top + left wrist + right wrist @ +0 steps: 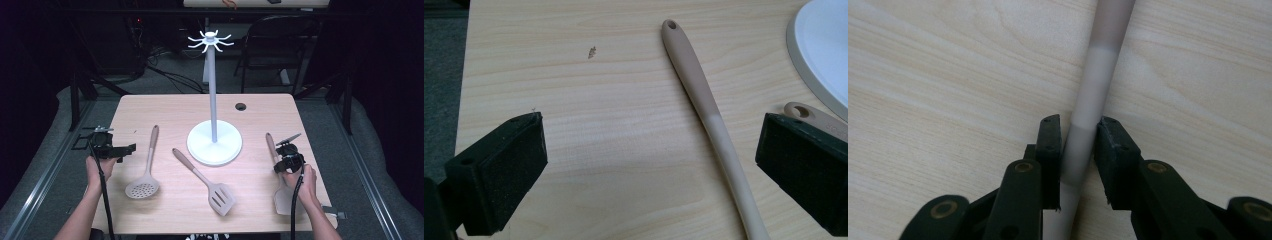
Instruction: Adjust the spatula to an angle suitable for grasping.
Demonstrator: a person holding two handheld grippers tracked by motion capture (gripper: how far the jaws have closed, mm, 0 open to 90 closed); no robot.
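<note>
right gripper clamped on spatula handle | left gripper jaws wide apart, holding nothing

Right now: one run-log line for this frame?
right tool: jaws around spatula handle, on table | left tool: open, over skimmer handle | stand: no utensils hung

The person's bare left forearm comes in from the near left edge, its hand holding the black two-jawed left claw level, jaws spread wide apart. At the near right, the right hand holds the black right claw low, jaws drawn close together.
</note>
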